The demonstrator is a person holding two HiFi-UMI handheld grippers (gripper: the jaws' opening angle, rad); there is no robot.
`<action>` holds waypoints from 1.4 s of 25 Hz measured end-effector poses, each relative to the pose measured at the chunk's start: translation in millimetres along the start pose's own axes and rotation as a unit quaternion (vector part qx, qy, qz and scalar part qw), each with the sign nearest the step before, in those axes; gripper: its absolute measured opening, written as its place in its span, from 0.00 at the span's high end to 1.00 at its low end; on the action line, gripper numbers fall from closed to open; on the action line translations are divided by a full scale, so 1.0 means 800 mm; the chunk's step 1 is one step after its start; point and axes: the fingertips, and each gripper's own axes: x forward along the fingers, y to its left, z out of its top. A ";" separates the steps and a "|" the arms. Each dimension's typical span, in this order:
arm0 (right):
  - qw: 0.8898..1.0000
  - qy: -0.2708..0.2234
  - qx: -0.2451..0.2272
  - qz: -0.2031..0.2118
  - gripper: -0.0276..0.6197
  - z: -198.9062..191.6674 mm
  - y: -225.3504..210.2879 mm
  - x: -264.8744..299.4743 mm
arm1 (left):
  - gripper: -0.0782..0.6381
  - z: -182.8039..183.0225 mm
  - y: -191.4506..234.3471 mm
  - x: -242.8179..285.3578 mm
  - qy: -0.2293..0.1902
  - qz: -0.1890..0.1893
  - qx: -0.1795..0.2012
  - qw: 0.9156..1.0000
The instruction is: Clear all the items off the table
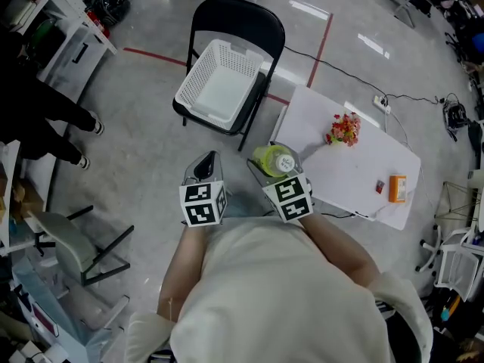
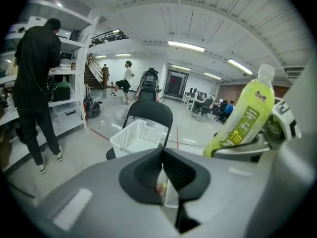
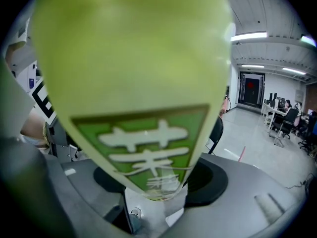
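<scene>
Yellow-green plastic filled the right gripper view: the bottle (image 3: 133, 83) stood clamped between the jaws of my right gripper (image 3: 158, 192), its pads pressed on the lower end. Its green label carried white Chinese-style characters, one large above smaller ones, but I could not read them surely. From the left gripper view the same bottle (image 2: 245, 114) leaned with its white cap up, a column of those white characters running down the label.

In the head view my right gripper (image 1: 271, 165) held the bottle (image 1: 274, 159) off the table (image 1: 355, 172), just past its left corner. My left gripper (image 1: 206, 165) hung further left of the table, jaws clenched together; in its own view the left gripper (image 2: 162, 155) showed both dark pads meeting. Black-and-white square markers covered the cubes on both.

On the table lay a red and yellow cluster (image 1: 344, 129), an orange box (image 1: 398, 188) and, just beside the box, a small red thing (image 1: 380, 187); their print was too small to read. Left of the table a white mesh basket (image 1: 198, 66) sat on a black folding chair (image 1: 238, 13).
</scene>
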 end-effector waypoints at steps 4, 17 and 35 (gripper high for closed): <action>1.000 0.003 0.004 -0.004 0.49 0.021 0.015 0.035 | 0.88 0.015 0.044 0.011 0.000 -0.001 -0.001 1.000; 0.999 0.009 0.023 -0.020 0.49 0.064 0.037 0.119 | 0.88 0.045 0.122 0.040 0.010 -0.026 0.016 0.999; 0.999 0.025 0.041 -0.022 0.50 0.089 -0.015 0.217 | 0.88 0.078 0.159 0.118 0.026 -0.028 0.023 0.999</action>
